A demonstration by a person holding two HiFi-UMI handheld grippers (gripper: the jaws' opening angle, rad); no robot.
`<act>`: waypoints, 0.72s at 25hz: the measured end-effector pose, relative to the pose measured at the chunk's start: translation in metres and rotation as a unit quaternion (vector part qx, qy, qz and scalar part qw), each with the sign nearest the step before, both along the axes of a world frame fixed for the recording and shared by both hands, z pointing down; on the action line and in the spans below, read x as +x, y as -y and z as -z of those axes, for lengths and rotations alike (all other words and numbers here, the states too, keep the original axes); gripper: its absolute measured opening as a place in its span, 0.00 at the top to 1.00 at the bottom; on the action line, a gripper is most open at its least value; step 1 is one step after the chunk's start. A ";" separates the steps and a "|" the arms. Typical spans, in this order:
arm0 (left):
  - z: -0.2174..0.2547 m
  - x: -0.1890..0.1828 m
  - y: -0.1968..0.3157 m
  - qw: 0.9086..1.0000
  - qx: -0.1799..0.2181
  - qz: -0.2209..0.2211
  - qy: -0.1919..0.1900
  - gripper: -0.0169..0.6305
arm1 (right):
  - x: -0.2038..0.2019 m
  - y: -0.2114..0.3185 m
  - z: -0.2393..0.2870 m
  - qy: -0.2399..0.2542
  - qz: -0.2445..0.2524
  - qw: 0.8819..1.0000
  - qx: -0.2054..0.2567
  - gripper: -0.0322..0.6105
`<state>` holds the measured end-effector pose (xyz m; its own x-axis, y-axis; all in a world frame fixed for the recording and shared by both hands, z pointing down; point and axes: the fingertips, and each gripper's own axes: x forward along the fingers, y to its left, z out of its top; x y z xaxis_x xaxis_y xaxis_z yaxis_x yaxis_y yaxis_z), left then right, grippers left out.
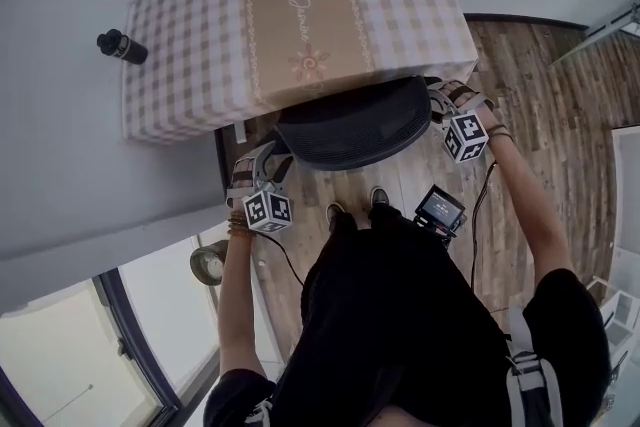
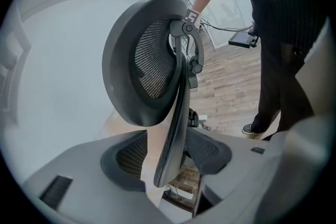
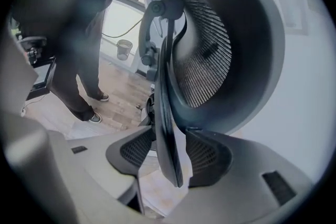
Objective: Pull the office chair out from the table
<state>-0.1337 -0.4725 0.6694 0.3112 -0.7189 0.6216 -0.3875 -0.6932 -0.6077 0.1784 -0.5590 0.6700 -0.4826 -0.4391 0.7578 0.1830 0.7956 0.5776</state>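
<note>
Person's shoes [image 1: 352, 208] stand just behind the office chair [image 1: 355, 123], so there's little room to roll it back unless the feet give way first. Wood floor [image 1: 530, 115] right of the chair is open. A white wall [image 1: 60, 135] runs close on its left.

Left gripper [image 1: 258, 165] sits at the chair's left backrest edge, right gripper [image 1: 447, 105] at its right edge. Both have jaws wide apart w/ the backrest rim [image 2: 176, 113] standing btwn the pads, not pinched.

Step in hand, as I judge it: seat the rim deeper, then close both sides evenly before any pull. Pull straight back & level, both hands at the same pace, else the chair prob. swivels. The rim is thin & curved, so the grip may slip; keep the pads square to it.

Beyond the backrest, the chair's seat is tucked under the cloth-covered tabletop [image 1: 190, 75]. A dark bottle-like thing [image 1: 122, 46] lies at the corner far-left of the chair, clear of the pull; a knock to the tabletop might roll it.
</note>
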 end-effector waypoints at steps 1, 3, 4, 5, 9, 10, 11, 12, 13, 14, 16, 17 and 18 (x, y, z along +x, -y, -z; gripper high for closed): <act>-0.001 0.002 0.001 1.000 -0.002 -0.001 -0.001 0.60 | -0.001 0.000 -0.002 -0.001 0.000 1.000 -0.002 0.62; -0.004 0.004 0.004 1.000 -0.007 -0.001 0.000 0.60 | 0.000 0.000 -0.007 -0.005 0.000 1.000 -0.007 0.62; -0.006 0.006 0.006 1.000 -0.008 -0.001 0.001 0.60 | 0.000 0.001 -0.009 -0.007 -0.001 1.000 -0.008 0.62; -0.008 0.007 0.007 1.000 -0.010 -0.002 0.003 0.60 | 0.001 0.001 -0.011 -0.010 -0.002 1.000 -0.009 0.62; -0.018 0.010 0.009 1.000 -0.020 -0.003 0.010 0.60 | -0.002 0.000 -0.017 -0.013 -0.004 1.000 -0.010 0.65; -0.021 0.012 0.009 1.000 -0.023 -0.003 0.011 0.60 | -0.002 0.000 -0.018 -0.013 -0.005 1.000 -0.010 0.65; -0.023 0.013 0.009 1.000 -0.026 -0.004 0.013 0.60 | -0.002 0.000 -0.018 -0.012 -0.005 1.000 -0.011 0.65; -0.025 0.015 0.008 0.999 -0.029 -0.005 0.015 0.60 | -0.001 0.000 -0.018 -0.012 -0.005 1.000 -0.011 0.65; -0.028 0.017 0.008 0.999 -0.032 -0.005 0.016 0.60 | -0.001 0.000 -0.018 -0.014 -0.005 1.000 -0.009 0.65; -0.030 0.017 0.007 0.999 -0.034 -0.005 0.017 0.60 | -0.001 0.001 -0.018 -0.016 -0.004 1.000 -0.006 0.65; -0.033 0.019 0.007 0.999 -0.036 -0.004 0.017 0.60 | -0.002 0.003 -0.019 -0.021 -0.002 1.000 0.001 0.68; -0.033 0.020 0.007 0.999 -0.036 -0.004 0.016 0.60 | -0.002 0.004 -0.019 -0.023 -0.001 1.000 0.003 0.70; -0.033 0.021 0.008 0.999 -0.037 -0.003 0.015 0.60 | -0.001 0.004 -0.019 -0.026 -0.001 1.000 0.003 0.70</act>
<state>-0.1123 -0.4801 0.7025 0.2956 -0.6695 0.6815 -0.3657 -0.7383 -0.5667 0.1773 -0.5634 0.6885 -0.4426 -0.4439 0.7791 0.2110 0.7929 0.5716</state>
